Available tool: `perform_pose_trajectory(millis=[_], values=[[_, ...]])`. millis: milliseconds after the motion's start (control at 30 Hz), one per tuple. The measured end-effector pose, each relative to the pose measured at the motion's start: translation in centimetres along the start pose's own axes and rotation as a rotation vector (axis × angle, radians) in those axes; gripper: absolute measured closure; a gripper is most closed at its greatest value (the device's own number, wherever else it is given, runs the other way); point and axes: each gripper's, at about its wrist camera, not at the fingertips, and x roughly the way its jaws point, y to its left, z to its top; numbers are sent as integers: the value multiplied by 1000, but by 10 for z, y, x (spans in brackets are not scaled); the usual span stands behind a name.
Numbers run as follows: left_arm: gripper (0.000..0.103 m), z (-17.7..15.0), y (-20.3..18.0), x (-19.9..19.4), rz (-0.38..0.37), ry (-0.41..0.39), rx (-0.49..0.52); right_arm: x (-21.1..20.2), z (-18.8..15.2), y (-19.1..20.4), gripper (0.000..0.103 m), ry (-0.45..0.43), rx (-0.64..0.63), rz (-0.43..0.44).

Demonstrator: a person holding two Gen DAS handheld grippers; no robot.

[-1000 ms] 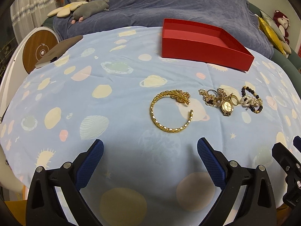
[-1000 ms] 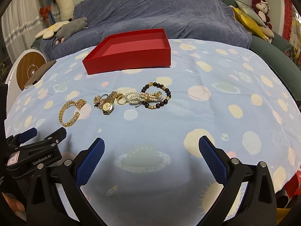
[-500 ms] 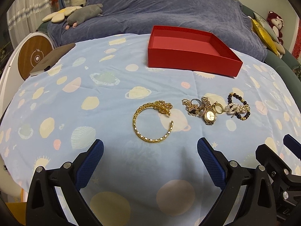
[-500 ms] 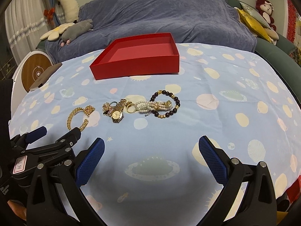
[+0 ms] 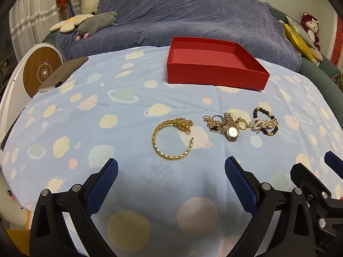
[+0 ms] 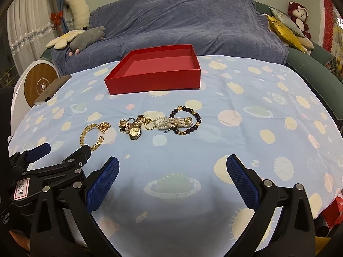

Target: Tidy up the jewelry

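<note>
An empty red box (image 5: 216, 68) (image 6: 156, 72) stands at the far middle of the table. In front of it lies a row of jewelry: a gold bangle (image 5: 171, 141) (image 6: 92, 133), a gold watch (image 5: 231, 128) (image 6: 135, 128) among small rings and charms, and a pearl and dark bead bracelet (image 5: 265, 123) (image 6: 184, 121). My left gripper (image 5: 171, 182) is open and hovers just short of the bangle. My right gripper (image 6: 172, 177) is open too, near the table's front edge, short of the watch and beads. Neither holds anything.
The table wears a light blue cloth with planet prints (image 5: 107, 111) (image 6: 257, 111). A dark flat pad (image 5: 64, 72) (image 6: 53, 87) lies at its far left corner. Behind it runs a sofa under a blue cover (image 5: 193, 17) (image 6: 193, 21) with plush toys.
Both grippers have pulled back and turned a little: the box and jewelry sit more centred and slightly farther off in each view. Both stay open; nothing on the table moved.
</note>
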Motion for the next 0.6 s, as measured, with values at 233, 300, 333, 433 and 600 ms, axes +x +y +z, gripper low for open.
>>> perform_pose_trajectory(millis=[233, 300, 333, 433, 600], values=[[6, -1, 1, -3, 4, -6, 2, -3, 0, 2, 5, -7, -9, 0], [6, -2, 2, -4, 5, -7, 1, -3, 0, 3, 5, -7, -9, 1], [6, -2, 2, -4, 4, -7, 1, -3, 0, 3, 5, -8, -9, 1], [6, -2, 2, -4, 7, -9, 2, -2, -1, 3, 5, -6, -9, 0], [6, -1, 2, -5, 5, -10, -1, -4, 0, 4, 5, -11, -7, 1]])
